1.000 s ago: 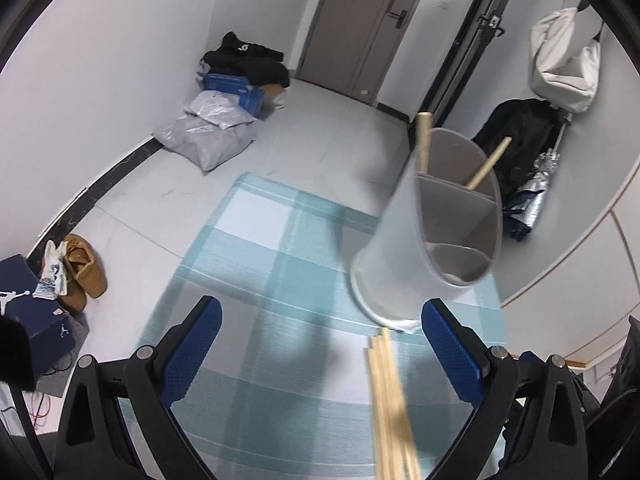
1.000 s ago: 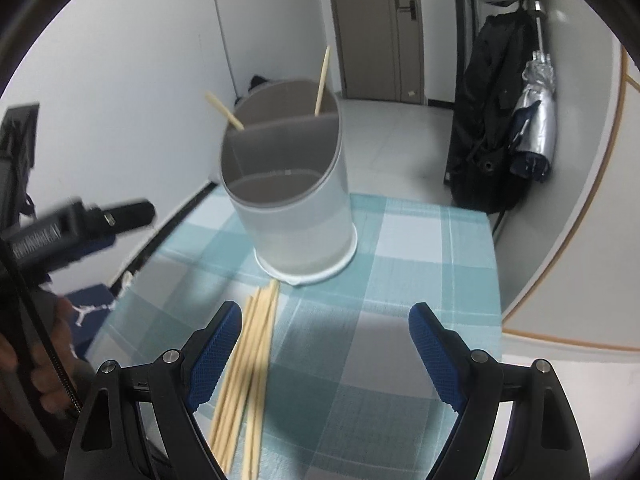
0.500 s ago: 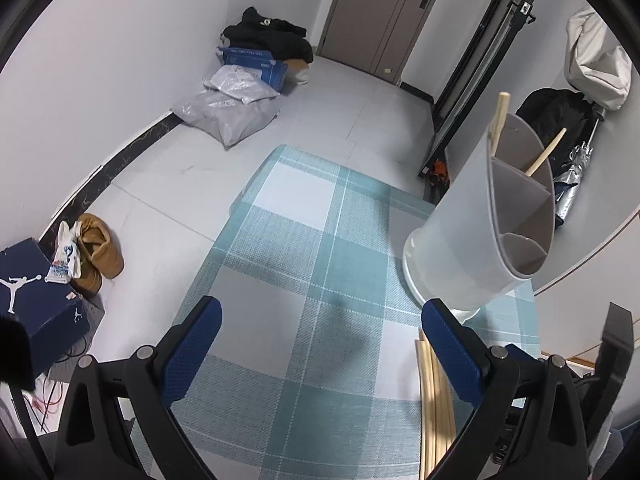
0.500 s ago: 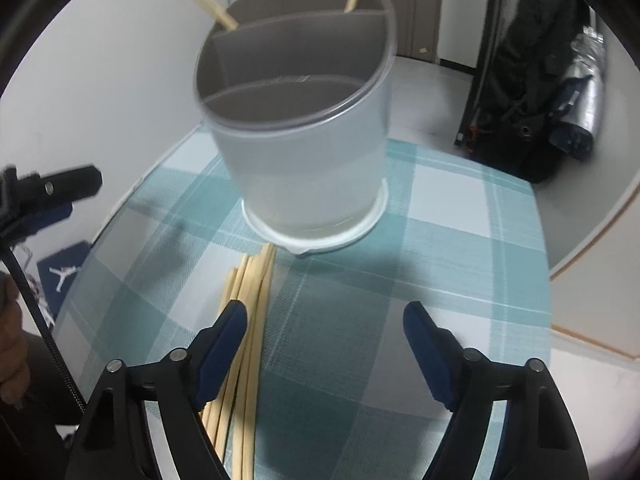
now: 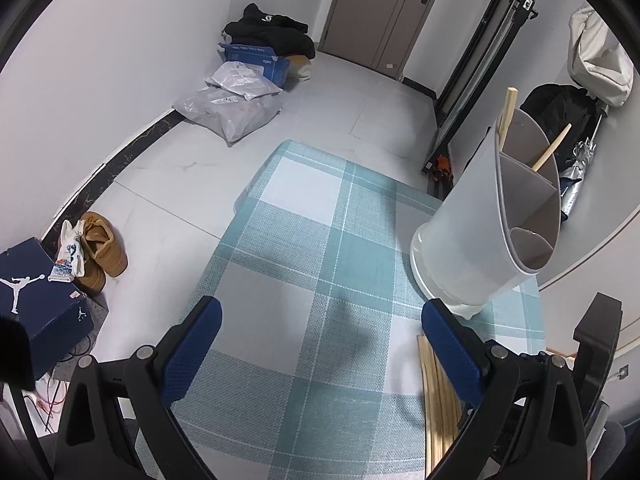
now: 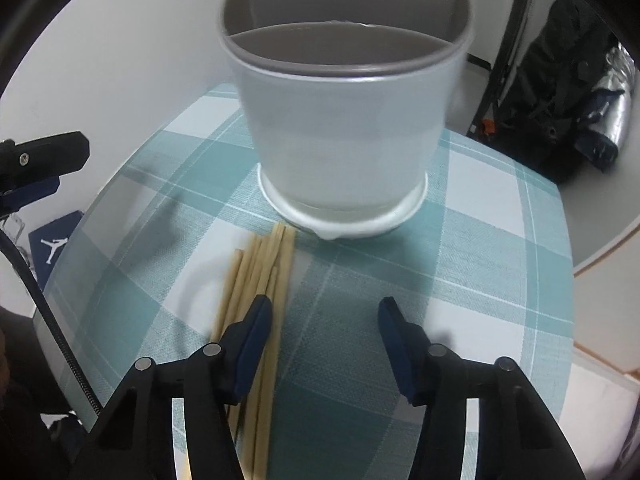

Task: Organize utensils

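A white utensil holder (image 6: 344, 120) with grey dividers stands on a teal checked tablecloth (image 6: 460, 272); it also shows in the left wrist view (image 5: 484, 224). Two wooden chopsticks (image 5: 550, 152) stick out of its far compartments. A bundle of several wooden chopsticks (image 6: 260, 292) lies on the cloth just in front of the holder, also seen in the left wrist view (image 5: 438, 396). My right gripper (image 6: 326, 320) is open and empty, low over the cloth, its left finger over the bundle. My left gripper (image 5: 320, 340) is open and empty, left of the bundle.
The table edge drops to a grey tiled floor (image 5: 320, 92). On the floor are plastic bags (image 5: 228, 112), a blue box (image 5: 40, 300), brown shoes (image 5: 100, 248). A black bag and folded umbrella (image 6: 580, 92) lean at the wall behind the table.
My right gripper has moved forward and down toward the chopstick bundle and the holder, and its jaws have narrowed. My left gripper has swung left, so the holder now sits at the right edge.
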A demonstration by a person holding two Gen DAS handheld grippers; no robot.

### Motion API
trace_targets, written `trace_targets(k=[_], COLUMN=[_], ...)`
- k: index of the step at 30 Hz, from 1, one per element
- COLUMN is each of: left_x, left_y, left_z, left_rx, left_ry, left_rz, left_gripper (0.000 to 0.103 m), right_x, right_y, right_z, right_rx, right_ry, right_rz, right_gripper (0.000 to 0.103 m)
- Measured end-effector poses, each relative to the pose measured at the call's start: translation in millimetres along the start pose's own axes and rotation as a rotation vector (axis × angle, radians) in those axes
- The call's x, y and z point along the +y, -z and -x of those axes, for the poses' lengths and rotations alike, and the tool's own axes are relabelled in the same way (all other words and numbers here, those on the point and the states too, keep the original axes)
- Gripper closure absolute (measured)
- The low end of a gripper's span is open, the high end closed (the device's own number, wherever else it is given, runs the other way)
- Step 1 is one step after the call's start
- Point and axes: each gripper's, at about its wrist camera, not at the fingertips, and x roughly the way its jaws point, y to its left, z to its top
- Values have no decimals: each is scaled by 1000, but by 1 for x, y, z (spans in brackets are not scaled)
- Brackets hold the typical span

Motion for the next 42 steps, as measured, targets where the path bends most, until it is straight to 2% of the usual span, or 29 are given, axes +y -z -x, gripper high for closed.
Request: trace_targets(k=[3,7,9,11,13,22,23,26,30,37,42], left_x=[1,2,3,2,0,-6,-6,-3,-2,3,9], left_y=[1,1,-1,-3,-5,-2,-2,-2,-4,-5,-11], left_z=[0,1,1,0,1,10,10,12,11,13,18], left_rx=[0,-2,-3,2,-3,-32,-33,-37,-41,-45,-66], left_ry=[-4,-6,0,10,18,19,19,19,12,10,19], left_rz=[4,12,25,41,48,24,26,41,53,68,117], left_gripper=[4,4,4,4,4,4,4,4,4,4,4], right_x=[4,10,18,13,4,-12,-13,-11,-4,5,10], right_y=[-1,-1,-6,-6,-5,11,12,13,10,0,-3], right_z=[0,0,-2,-1,0,8,10,15,16,15,12], right_rx=[6,6,8,13,18,51,50,50,61,89,92], right_ry=[-28,4,-2,-10,-41,-237,-239,-199,-84,-89,-90], right_rz=[-18,0,-7,-25,-64,-202,-205,-189,-71,12,70], right_gripper=[56,71,77,88,92,89,89,89,89,89,89])
